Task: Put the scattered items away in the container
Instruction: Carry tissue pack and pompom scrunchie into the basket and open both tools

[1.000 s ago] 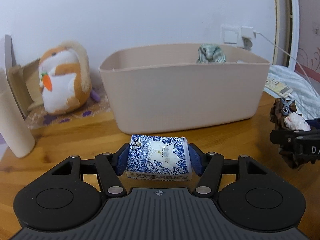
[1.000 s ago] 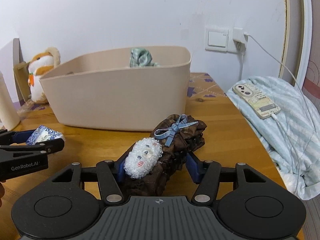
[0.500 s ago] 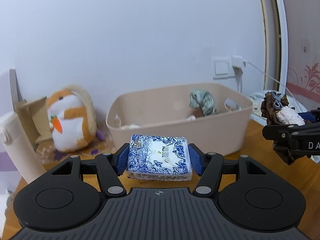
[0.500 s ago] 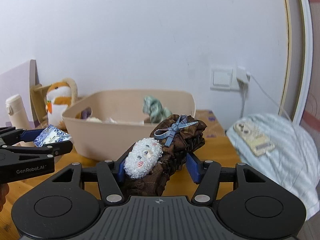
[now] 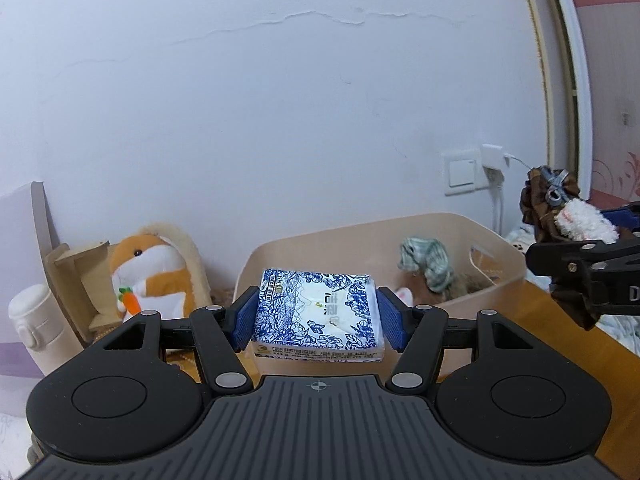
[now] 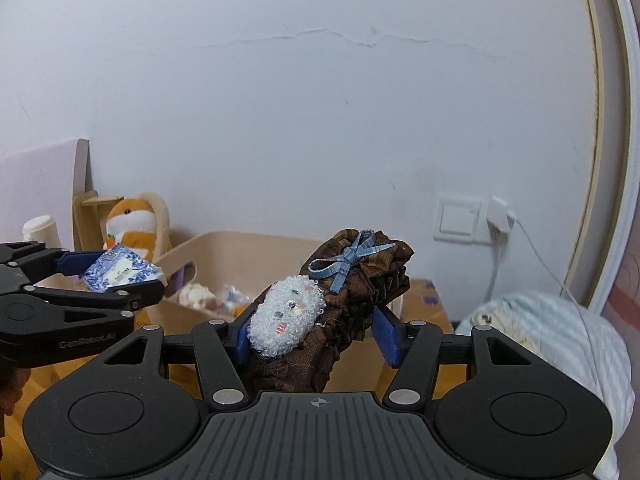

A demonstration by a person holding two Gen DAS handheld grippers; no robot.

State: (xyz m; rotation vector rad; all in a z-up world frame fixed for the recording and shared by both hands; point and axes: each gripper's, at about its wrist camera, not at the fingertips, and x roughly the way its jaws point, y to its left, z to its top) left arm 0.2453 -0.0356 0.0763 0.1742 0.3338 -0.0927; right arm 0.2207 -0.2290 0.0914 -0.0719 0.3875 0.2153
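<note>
Left gripper point(image 5: 318, 318) clamps a blue-and-white floral tissue pack point(image 5: 318, 312); right gripper point(image 6: 316, 334) grips a brown ribboned scrunchie point(image 6: 348, 280).

Plush hamster point(image 5: 150, 270), orange/white w/ small carrot, sits far left against white wall point(image 5: 280, 100). Cardboard piece point(image 5: 74, 276) just left of it; cream bottle point(image 5: 34, 320) further left, nearer. Pale panel point(image 6: 38, 188) leans on wall behind those. Light switch point(image 6: 458, 219) + white charger point(image 6: 499, 218) on wall, far right, cable trailing down toward striped light-blue cloth point(image 6: 560, 336) at right. Wood tabletop point(image 5: 560, 336) underneath.
</note>
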